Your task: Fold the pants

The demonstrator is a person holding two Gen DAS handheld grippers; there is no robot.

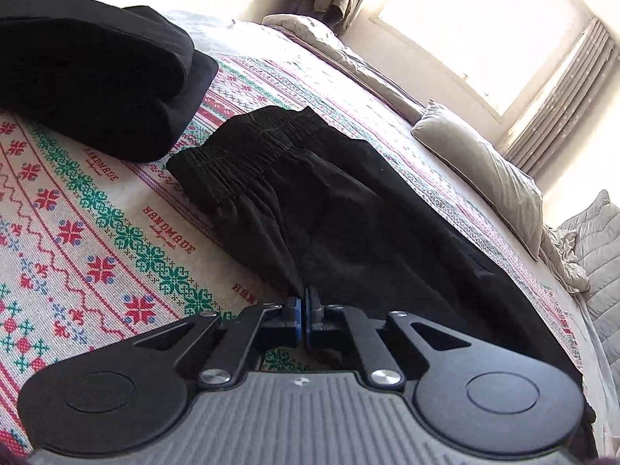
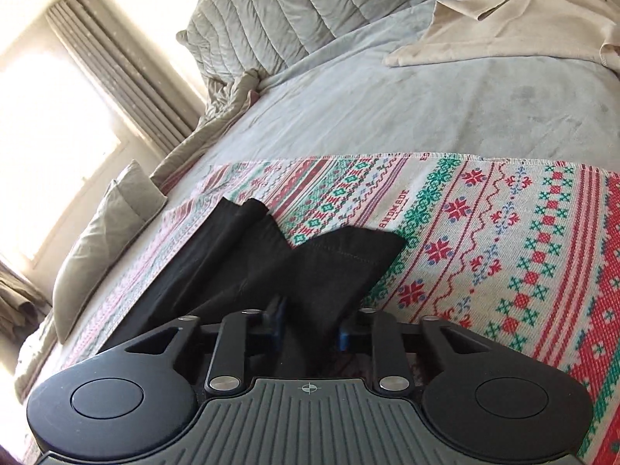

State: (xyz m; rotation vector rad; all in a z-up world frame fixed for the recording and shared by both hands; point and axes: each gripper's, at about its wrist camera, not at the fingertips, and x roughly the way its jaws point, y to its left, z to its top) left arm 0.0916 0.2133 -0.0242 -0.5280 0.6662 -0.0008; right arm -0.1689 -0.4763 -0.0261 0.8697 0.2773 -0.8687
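My left tongs (image 1: 304,304) sit low over the bed, their blue pads pressed together on a pinch of the black pants (image 1: 329,209) at the near edge of the cloth. From that grip the pants run away across the patterned blanket (image 1: 97,224), with the gathered elastic waistband (image 1: 240,147) at the far end. My right tongs (image 2: 310,323) come in low as well, tilted, with the blue pads standing well apart and a ridge of the pants (image 2: 271,263) rising between them; I cannot tell whether the pads touch the cloth. Beyond that ridge the two leg ends (image 2: 348,252) splay apart on the blanket (image 2: 503,252), the hemmed one lying toward the blanket's red border. A folded black pile (image 1: 97,81) rests on the blanket just past the waistband, close beside it. A grey pillow (image 1: 484,174) lies on the far side of the pants, toward the bright window (image 1: 484,19), and a quilted grey cover (image 2: 290,11) and a beige sheet (image 2: 523,27) sit well beyond the blanket's fringed edge.
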